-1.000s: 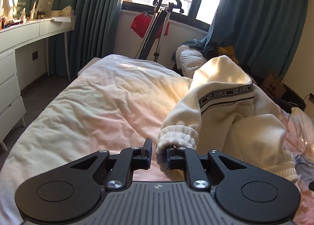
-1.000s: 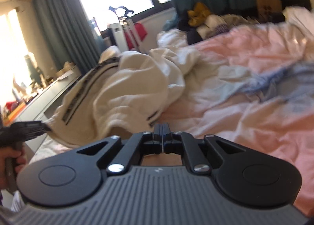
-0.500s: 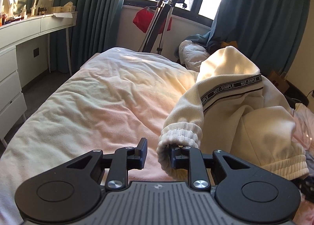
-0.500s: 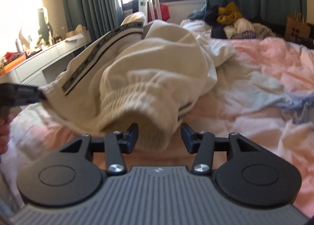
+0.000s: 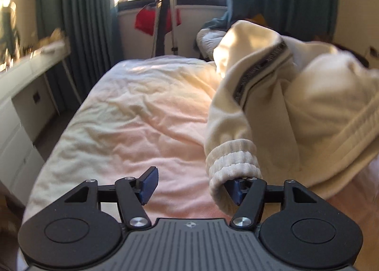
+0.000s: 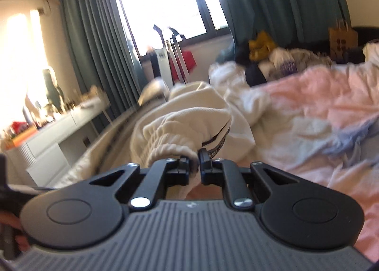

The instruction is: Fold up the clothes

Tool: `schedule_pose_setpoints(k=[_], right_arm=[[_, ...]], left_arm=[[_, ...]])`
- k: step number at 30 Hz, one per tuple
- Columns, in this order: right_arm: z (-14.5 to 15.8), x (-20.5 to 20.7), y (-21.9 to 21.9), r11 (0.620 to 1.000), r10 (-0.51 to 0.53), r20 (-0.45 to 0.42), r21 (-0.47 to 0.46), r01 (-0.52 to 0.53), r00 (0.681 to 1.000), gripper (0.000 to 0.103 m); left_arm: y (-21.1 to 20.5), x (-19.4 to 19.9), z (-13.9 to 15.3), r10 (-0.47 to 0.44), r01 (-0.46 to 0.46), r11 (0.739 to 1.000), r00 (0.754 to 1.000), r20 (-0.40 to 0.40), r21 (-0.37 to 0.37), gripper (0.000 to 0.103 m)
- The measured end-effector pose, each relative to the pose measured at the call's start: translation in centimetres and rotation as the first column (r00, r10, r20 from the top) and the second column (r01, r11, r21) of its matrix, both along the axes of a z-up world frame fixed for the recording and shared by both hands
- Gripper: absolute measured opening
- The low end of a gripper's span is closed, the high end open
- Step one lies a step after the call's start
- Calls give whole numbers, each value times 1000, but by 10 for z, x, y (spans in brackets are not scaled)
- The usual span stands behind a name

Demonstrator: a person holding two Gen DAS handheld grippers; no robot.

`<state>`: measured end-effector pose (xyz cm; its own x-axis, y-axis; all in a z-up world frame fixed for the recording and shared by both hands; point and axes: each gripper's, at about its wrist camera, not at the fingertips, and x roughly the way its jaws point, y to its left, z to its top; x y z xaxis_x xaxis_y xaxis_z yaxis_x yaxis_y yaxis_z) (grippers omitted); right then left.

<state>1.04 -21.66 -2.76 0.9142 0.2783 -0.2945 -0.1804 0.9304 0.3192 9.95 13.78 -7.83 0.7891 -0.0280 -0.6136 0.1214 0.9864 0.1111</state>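
A cream sweatshirt point(image 5: 296, 110) with a dark lettered stripe lies bunched on the bed point(image 5: 142, 117), to the right. Its ribbed sleeve cuff point(image 5: 233, 162) hangs over the right finger of my left gripper point(image 5: 191, 185), whose jaws stand wide open. In the right wrist view the same sweatshirt point(image 6: 189, 119) is lifted in front of me. My right gripper point(image 6: 194, 161) is shut on its ribbed hem point(image 6: 170, 150).
A white dresser point(image 5: 21, 95) stands left of the bed. A garment steamer stand point(image 5: 165, 17) with a red cloth is under the window, between teal curtains. A pile of clothes point(image 6: 267, 58) and a paper bag point(image 6: 342, 36) lie beyond the pink bedding point(image 6: 319, 105).
My left gripper has opened wide and the sleeve cuff now only hangs on its right finger. My right gripper opened, then closed on the sweatshirt's ribbed hem and lifted it.
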Motion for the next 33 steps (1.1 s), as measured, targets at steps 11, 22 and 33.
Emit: schedule_pose_setpoints(k=[11, 22, 33], right_arm=[[6, 3, -20, 998, -22, -19, 51, 23, 1000, 11], [-23, 17, -40, 972, 43, -139, 237, -8, 989, 11], [-5, 7, 60, 909, 356, -81, 260, -325, 931, 11]], left_arm=[[-55, 41, -4, 4, -8, 999, 996, 93, 40, 32], [-3, 43, 51, 222, -182, 959, 959, 179, -216, 10], [96, 110, 93, 426, -385, 893, 890, 165, -233, 9]])
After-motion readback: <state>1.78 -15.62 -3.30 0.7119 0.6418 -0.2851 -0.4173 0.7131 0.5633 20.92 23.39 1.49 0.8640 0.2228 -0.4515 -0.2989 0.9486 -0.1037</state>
